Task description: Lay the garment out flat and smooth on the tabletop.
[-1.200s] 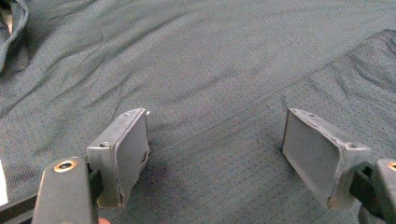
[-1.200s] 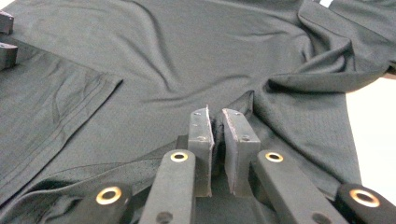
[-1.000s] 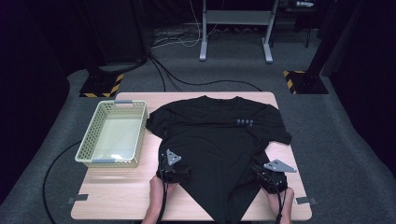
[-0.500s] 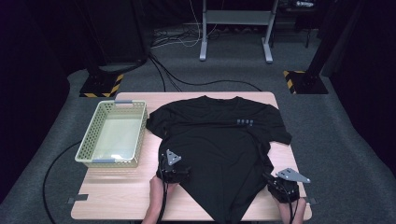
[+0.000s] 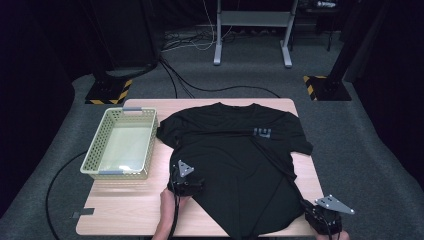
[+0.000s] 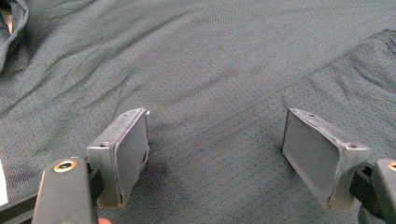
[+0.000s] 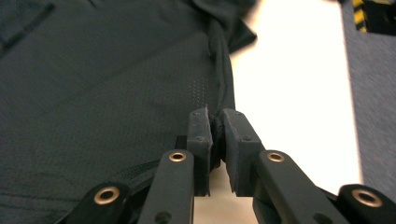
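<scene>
Right gripper (image 7: 215, 140) clamped on shirt (image 5: 240, 165) hem at near right corner, likely tensioning it flat. Left gripper (image 6: 215, 154) jaws wide apart over the fabric, gripping nothing.

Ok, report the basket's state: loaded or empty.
Empty. In the high view the green basket shows its bare floor, and the black T-shirt lies beside it on the table.

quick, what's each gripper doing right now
Left gripper: open, jaws spread over the black t-shirt, gripping nothing.
Right gripper: shut on the t-shirt's edge at the table's near right corner.
</scene>
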### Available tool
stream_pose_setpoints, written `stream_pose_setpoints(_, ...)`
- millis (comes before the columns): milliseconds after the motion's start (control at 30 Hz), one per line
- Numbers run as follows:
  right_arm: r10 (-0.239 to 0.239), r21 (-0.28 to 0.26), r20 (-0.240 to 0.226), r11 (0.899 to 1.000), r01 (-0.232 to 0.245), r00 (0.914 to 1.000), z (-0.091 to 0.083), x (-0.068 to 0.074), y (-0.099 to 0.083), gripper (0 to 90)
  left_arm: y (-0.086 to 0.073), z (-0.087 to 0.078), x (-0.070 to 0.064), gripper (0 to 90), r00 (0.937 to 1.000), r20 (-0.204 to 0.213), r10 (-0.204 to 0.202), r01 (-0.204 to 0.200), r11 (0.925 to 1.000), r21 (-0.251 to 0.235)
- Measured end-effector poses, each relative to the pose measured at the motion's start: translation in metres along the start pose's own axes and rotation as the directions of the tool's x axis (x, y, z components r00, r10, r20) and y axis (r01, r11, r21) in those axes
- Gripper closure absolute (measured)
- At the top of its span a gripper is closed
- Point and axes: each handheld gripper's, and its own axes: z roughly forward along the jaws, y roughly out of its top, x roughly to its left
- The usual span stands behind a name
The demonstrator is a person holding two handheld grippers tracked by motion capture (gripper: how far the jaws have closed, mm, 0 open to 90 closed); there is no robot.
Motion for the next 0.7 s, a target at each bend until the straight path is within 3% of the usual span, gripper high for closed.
stream_pose_setpoints(233,0.026,0.079,0.055,0.996,-0.030,0.9981,-0.021,-0.017,-0.017,72.7,0.000,0.000,0.000,22.4,1.0000,0.000,0.000,0.000,1.0000,0.000)
stream_pose_setpoints(400,0.029,0.077,0.087,0.996,-0.035,0.9958,-0.034,-0.019,-0.014,61.6,0.000,0.000,0.000,22.4,1.0000,0.000,0.000,0.000,1.0000,0.000)
stream_pose_setpoints(500,0.003,0.046,0.033,0.999,-0.005,0.9994,-0.031,-0.011,-0.001,52.7,0.000,0.000,0.000,22.4,1.0000,0.000,0.000,0.000,1.0000,0.000)
stream_pose_setpoints(600,-0.057,0.050,-0.040,0.997,0.059,0.9976,-0.007,0.005,0.018,41.7,0.000,0.000,0.000,22.4,1.0000,0.000,0.000,0.000,1.0000,0.000)
stream_pose_setpoints(700,-0.063,0.073,-0.079,0.995,0.069,0.9948,0.015,0.011,0.026,34.8,0.000,0.000,0.000,22.4,1.0000,0.000,0.000,0.000,1.0000,0.000)
